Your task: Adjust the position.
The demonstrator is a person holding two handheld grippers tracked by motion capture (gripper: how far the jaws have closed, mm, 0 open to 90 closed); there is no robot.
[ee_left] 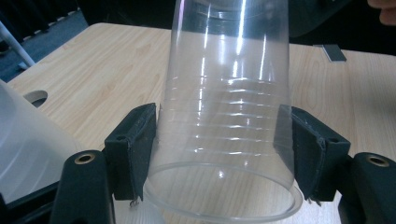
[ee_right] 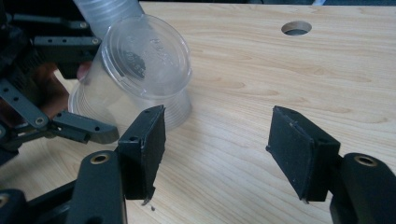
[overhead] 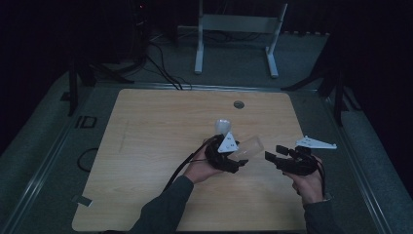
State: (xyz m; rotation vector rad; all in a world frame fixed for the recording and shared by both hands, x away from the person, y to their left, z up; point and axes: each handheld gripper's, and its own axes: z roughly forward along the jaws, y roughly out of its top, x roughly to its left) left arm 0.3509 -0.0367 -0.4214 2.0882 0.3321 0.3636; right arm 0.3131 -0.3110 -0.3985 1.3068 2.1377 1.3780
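A clear plastic cup [overhead: 251, 146] lies on its side just above the wooden table [overhead: 156, 126], with my left gripper [overhead: 242, 161] shut on it. In the left gripper view both pads [ee_left: 140, 140] press the cup [ee_left: 229, 93] near its rim, which faces the camera. My right gripper [overhead: 273, 152] hovers open just right of the cup's base. In the right gripper view the cup's base [ee_right: 149, 51] faces the open, empty right gripper [ee_right: 217, 140], beyond its left pad. The left gripper [ee_right: 46, 93] holds the cup from the left there.
A second, cloudy cup [overhead: 223, 126] stands on the table right behind the left gripper, and it also appears as a cloudy cup [ee_left: 23, 140] at that view's left edge. A round cable hole [overhead: 238, 104] lies near the table's far edge. A metal frame [overhead: 238, 29] stands beyond the table.
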